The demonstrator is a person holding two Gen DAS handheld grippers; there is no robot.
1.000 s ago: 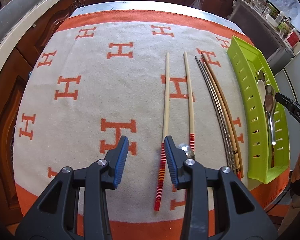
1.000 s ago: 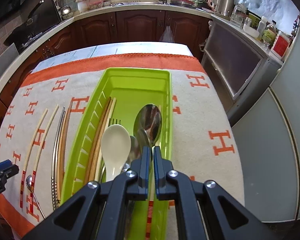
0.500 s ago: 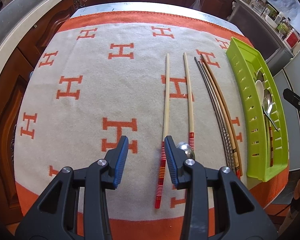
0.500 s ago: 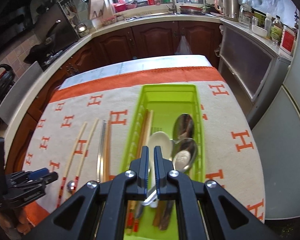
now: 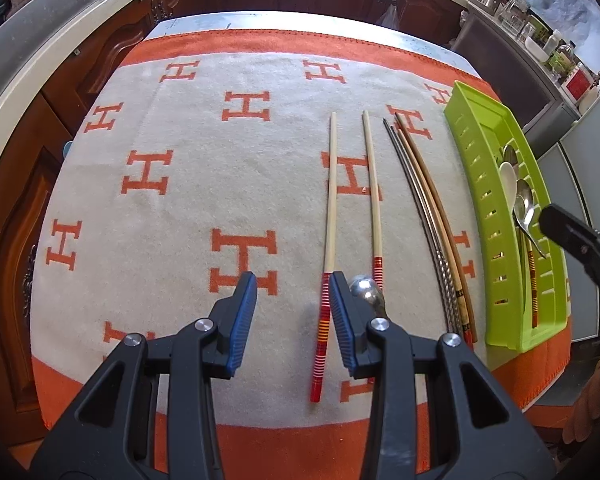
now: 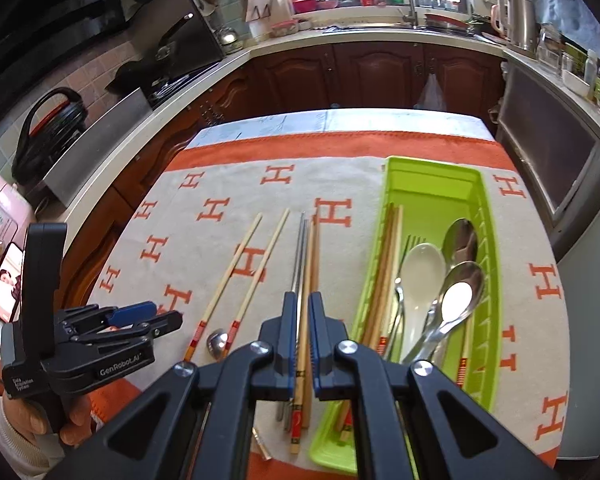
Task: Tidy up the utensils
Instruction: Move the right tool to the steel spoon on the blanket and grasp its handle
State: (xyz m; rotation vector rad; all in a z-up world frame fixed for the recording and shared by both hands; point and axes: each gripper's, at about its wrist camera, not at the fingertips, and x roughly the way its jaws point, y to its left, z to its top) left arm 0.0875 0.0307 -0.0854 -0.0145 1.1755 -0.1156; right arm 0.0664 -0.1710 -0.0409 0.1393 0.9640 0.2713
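Desk is covered w/ a cream blanket (image 5: 188, 208) w/ orange H marks and orange border. Green tray (image 6: 488, 240) sits on the blanket's right side, long axis running away from the cameras.

In the tray: a white spoon (image 6: 420, 268), two metal spoons (image 6: 460, 292) just beside it on the right, a fork's tines showing behind the white spoon, and wooden chopsticks (image 6: 388, 264) along the left wall. One red-banded stick lies near the right wall.

Outside the tray, on the blanket: a pair of pale chopsticks w/ red-striped ends (image 5: 332, 200), lying apart from each other, roughly parallel. Between them and the tray, a bunch of metal and brown chopsticks (image 5: 428, 208) packed side by side. A small metal spoon (image 5: 366, 290) lies at the near end of the pale pair; handle mostly hidden.

Left gripper (image 5: 292, 312): fingers spread, nothing between them, hanging over the blanket just left of the nearest striped stick; right finger's tip overlaps that stick in view, contact can't be told.

Right gripper (image 6: 301, 336): fingers almost pressed together, only a thin gap, holding nothing; it's above the metal/brown bunch, near the tray's left wall.

A hand w/ pale sleeve (image 6: 40, 424) grips the left gripper's handle.
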